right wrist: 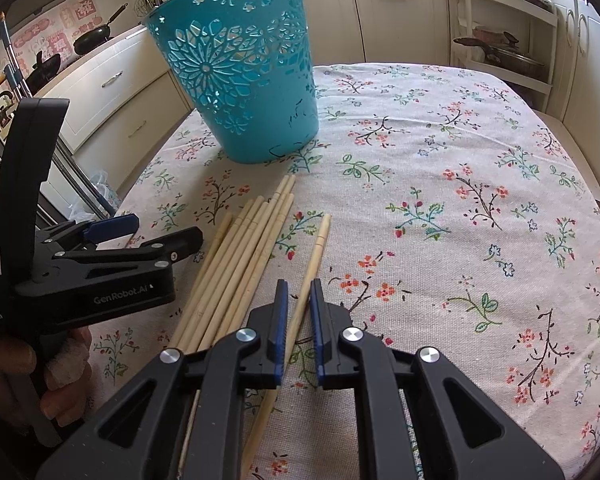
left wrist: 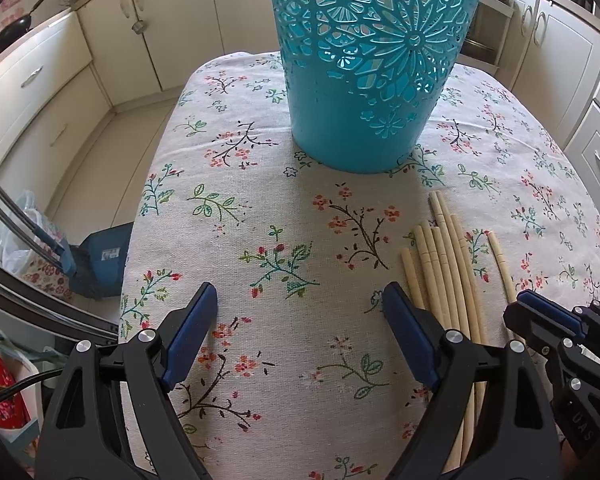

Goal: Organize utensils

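Observation:
A teal cut-out basket point(left wrist: 370, 68) stands upright on the floral tablecloth point(left wrist: 284, 208); it also shows in the right wrist view point(right wrist: 244, 68). A bundle of several pale wooden chopsticks point(right wrist: 236, 268) lies in front of it, also seen in the left wrist view point(left wrist: 446, 268). One single chopstick point(right wrist: 310, 272) lies apart to the right of the bundle. My right gripper point(right wrist: 299, 296) straddles this single chopstick with jaws narrowly apart, not clamped. My left gripper point(left wrist: 300, 300) is wide open and empty over the cloth, left of the bundle; it shows in the right wrist view point(right wrist: 156, 228).
The table point(right wrist: 460, 200) drops off at its edges on the left and far side. Cream kitchen cabinets point(left wrist: 40, 92) surround it. A rack with a pan point(right wrist: 500, 52) stands at the back right. Bags and a blue box point(left wrist: 104, 256) lie on the floor to the left.

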The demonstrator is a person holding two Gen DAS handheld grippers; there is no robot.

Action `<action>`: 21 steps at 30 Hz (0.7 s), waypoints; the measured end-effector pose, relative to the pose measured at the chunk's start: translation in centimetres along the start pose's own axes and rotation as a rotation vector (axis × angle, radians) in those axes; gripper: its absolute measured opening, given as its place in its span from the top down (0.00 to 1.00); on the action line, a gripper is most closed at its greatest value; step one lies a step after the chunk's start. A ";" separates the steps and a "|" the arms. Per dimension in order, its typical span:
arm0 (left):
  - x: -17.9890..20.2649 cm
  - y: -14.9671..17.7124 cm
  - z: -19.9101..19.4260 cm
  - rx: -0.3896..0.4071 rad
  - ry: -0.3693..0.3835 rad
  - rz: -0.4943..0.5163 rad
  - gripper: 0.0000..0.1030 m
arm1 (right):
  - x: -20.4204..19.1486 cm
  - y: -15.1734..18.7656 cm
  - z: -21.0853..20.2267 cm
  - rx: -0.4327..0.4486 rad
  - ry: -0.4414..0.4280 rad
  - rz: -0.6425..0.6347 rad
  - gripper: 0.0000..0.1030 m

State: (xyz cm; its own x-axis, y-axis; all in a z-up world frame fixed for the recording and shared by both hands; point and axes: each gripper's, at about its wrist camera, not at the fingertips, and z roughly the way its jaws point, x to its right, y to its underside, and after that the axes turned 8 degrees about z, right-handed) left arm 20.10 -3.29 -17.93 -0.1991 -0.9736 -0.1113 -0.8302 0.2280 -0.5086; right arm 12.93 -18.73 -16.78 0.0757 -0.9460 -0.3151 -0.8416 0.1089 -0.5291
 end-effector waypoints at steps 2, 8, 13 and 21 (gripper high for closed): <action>0.1 0.0 0.0 0.000 0.004 0.002 0.21 | 0.0 0.0 0.0 0.001 -0.004 -0.003 0.85; 0.3 0.2 -0.2 0.009 -0.001 0.036 0.21 | -0.6 0.1 0.0 0.006 0.009 -0.034 0.82; -0.6 0.6 -0.7 -0.008 -0.013 0.036 0.21 | -0.6 0.1 0.0 0.002 0.006 -0.027 0.82; 0.3 0.6 -2.0 0.014 0.066 0.025 0.21 | -0.3 0.1 -0.1 -0.002 -0.009 -0.014 0.80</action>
State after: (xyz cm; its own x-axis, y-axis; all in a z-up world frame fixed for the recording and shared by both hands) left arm 18.50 -3.39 -16.56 -0.2537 -0.9649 -0.0675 -0.8176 0.2512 -0.5180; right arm 12.74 -18.51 -16.65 0.0919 -0.9447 -0.3149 -0.8417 0.0953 -0.5314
